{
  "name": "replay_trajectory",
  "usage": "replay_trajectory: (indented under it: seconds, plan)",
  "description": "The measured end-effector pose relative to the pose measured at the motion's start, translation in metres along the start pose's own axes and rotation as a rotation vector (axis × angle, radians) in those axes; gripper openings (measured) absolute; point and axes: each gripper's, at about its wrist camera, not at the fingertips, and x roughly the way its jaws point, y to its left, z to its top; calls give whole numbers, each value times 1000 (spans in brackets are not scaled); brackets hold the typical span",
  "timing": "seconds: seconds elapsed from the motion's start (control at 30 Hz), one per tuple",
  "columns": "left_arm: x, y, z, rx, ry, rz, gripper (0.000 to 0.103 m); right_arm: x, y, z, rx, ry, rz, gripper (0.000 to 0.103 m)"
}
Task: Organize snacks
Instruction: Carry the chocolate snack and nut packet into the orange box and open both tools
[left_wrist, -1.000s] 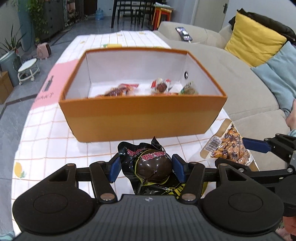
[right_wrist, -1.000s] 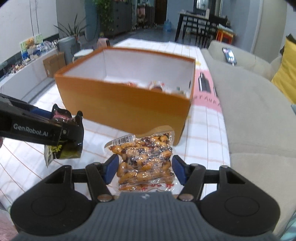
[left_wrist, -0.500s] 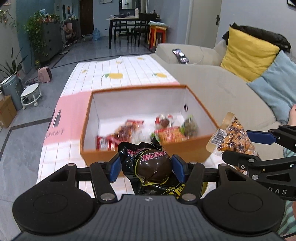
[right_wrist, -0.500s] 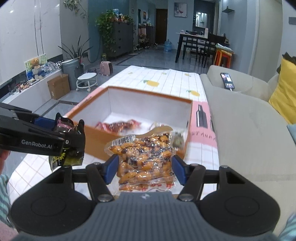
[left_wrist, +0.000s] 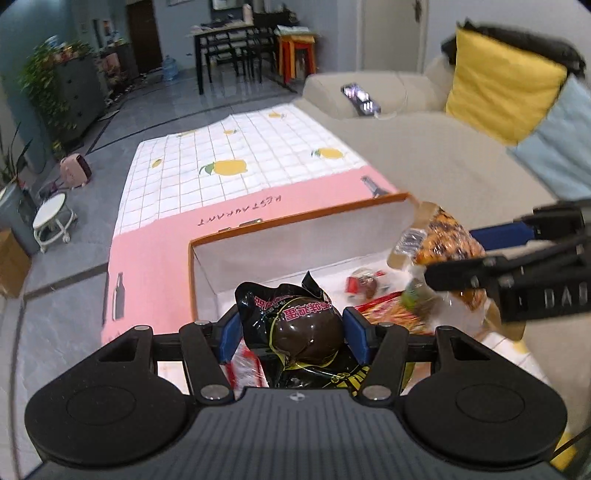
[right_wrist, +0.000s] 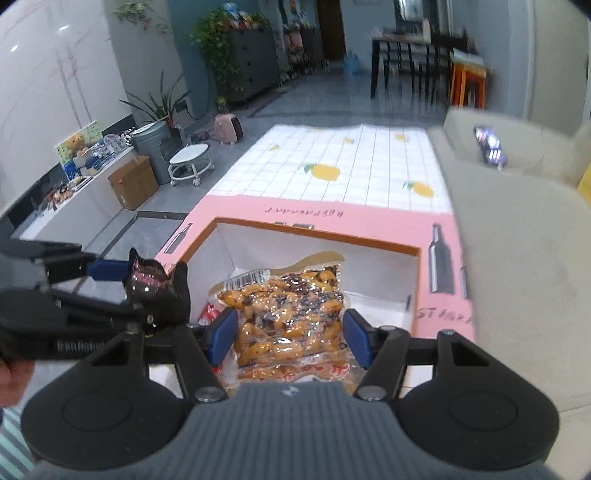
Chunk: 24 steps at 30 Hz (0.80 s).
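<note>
1. A beige sofa (left_wrist: 436, 147) runs along the right side of the table, with a yellow cushion (left_wrist: 502, 92) against its back and a phone (left_wrist: 360, 98) lying on its armrest.
2. The table is covered by a tablecloth (left_wrist: 236, 170), white-checked with lemons at the far end and pink nearer the box.
3. An orange box (left_wrist: 295, 221) with white inner walls stands open on the pink part of the cloth; several red-wrapped snacks (left_wrist: 364, 284) lie on its floor.
4. The right gripper (right_wrist: 288, 332) is held above the box, its blue fingers (right_wrist: 221, 332) closed against the sides of a clear peanut packet (right_wrist: 288, 310), which hangs over the box interior.
5. The left gripper (left_wrist: 290, 332) is also above the box, at its left part, just beside the right one; its blue fingers (left_wrist: 229, 332) are pressed onto a dark egg packet (left_wrist: 299, 325), a black wrapper with a round brown egg showing.
6. Neither packet touches the snacks below, as far as the blurred views show.
</note>
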Motion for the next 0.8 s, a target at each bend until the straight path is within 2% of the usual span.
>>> replay_trajectory:
  seconds: [0.4,0.57,0.8]
  plan:
    - [96,6,14,278,155,67,66,118,-27,33,323,239,71,60]
    - [123,10,12,342,202,71,66,152,-29,33,361,308,45,60]
    - [146,18,11,363,235,13,66,190,-29,32,365,379,-17,59]
